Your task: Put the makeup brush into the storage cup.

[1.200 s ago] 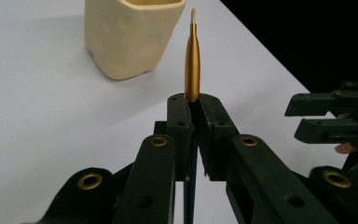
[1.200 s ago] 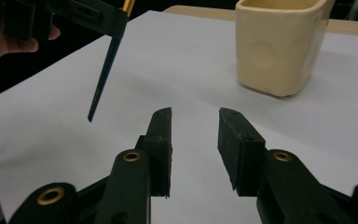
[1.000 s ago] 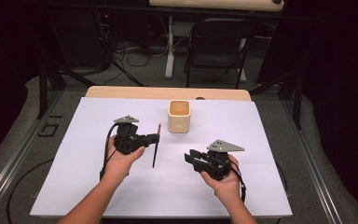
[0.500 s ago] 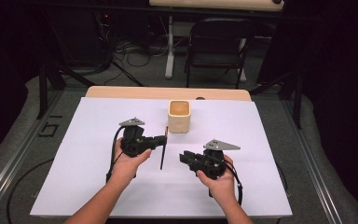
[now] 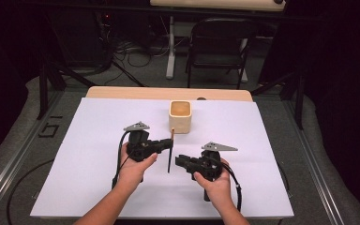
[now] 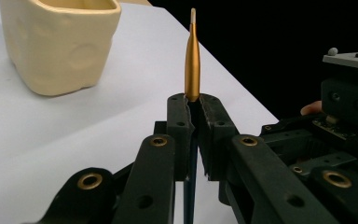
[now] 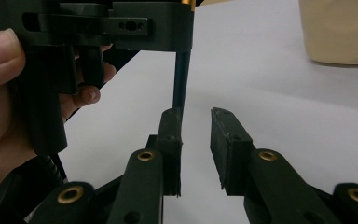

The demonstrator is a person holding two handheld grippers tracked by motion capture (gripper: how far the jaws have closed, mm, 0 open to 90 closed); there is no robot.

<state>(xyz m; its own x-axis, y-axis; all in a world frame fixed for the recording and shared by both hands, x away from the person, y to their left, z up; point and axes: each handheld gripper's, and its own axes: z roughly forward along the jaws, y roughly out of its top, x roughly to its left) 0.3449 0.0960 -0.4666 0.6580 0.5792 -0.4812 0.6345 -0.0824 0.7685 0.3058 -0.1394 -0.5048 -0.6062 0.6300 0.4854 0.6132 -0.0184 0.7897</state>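
On the white-covered table (image 5: 89,154), the left claw (image 5: 168,143) clamps a slim dark pen with a gold tip (image 6: 192,65) upright, near the cream ceramic cup (image 5: 180,116). The right claw (image 7: 196,121) gapes beside its shaft. Lifted already; handover or cup placement probably remains.

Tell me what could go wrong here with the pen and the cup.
The left gripper pinches the pen on a narrow patch near its gold end, so the pen may pivot or slip. The right gripper is open close beside the pen's dark lower part; closing off-centre could knock it askew. The cup stands close behind, so a swing of the pen might bump it.
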